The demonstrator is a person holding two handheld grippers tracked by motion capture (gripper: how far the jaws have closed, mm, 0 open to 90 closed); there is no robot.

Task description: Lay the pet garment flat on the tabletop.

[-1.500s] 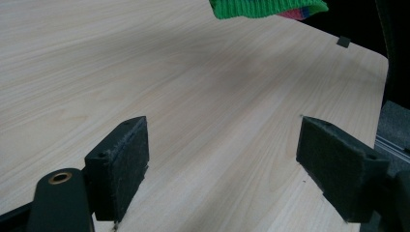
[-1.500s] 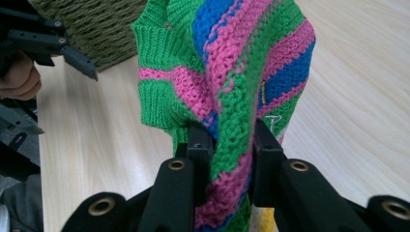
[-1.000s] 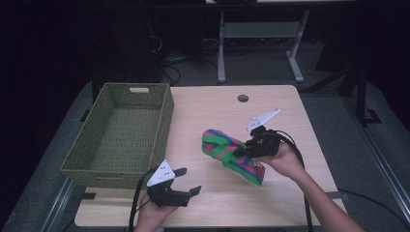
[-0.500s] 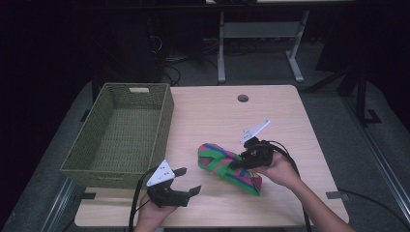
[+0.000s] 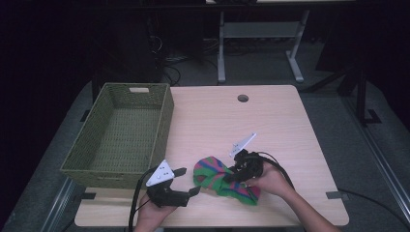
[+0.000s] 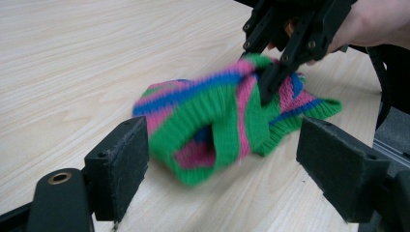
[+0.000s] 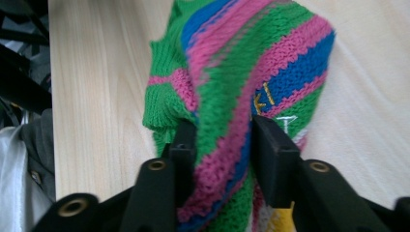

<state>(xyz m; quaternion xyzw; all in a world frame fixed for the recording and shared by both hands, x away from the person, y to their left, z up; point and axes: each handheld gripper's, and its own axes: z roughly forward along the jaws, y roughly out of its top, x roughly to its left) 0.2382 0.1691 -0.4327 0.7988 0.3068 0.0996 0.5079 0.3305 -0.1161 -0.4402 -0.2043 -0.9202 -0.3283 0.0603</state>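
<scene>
Near the front edge of the table (image 5: 290, 121), between the 2 grippers, lies 1 striped knit sock (image 5: 220, 178) in green, pink and blue, bunched up with its open cuff turned toward the left gripper (image 5: 186, 181). The right gripper (image 5: 231, 175) has a fold of the knit between its jaws, which have just been opening, so the hold looks to be loosening to set the sock down flat on the wood. The left gripper waits just beside the cuff with its jaws spread wide and nothing between them, probably lined up to take that end next. Farther left stands 1 woven basket (image 5: 164, 121), a likely place for the sock to go.
</scene>
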